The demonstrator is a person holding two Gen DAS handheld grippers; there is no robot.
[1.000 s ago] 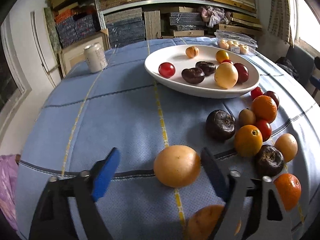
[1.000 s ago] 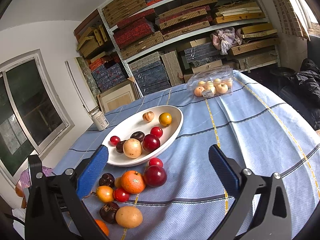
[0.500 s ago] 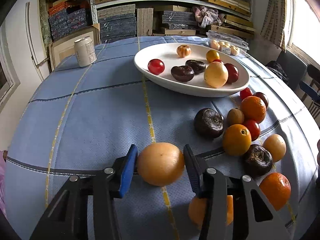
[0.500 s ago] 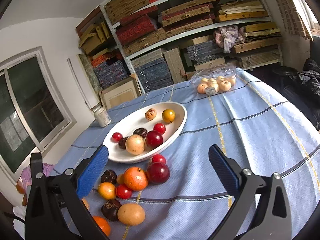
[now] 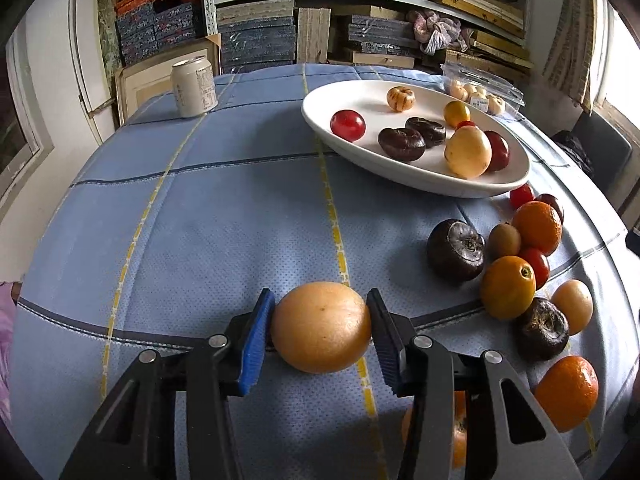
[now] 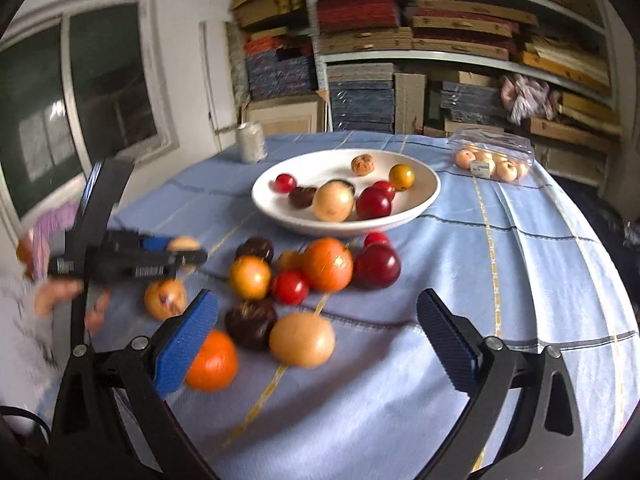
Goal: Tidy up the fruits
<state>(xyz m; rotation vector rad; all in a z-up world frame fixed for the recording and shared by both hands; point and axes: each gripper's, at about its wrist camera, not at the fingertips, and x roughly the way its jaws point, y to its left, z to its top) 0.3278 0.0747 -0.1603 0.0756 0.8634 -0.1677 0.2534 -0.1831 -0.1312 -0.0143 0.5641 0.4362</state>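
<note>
Two jaws of the left gripper (image 5: 320, 330) sit clamped on the pale orange (image 5: 322, 327); the right gripper (image 6: 316, 344) closes slightly, jaws apart, nothing between. Round fruit could slip and roll off the counter (image 5: 224, 216).

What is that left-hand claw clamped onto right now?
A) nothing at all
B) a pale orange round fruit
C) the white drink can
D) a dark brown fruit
B: the left gripper has both pads pressed against the sides of the pale orange round fruit on the blue tablecloth.
</note>
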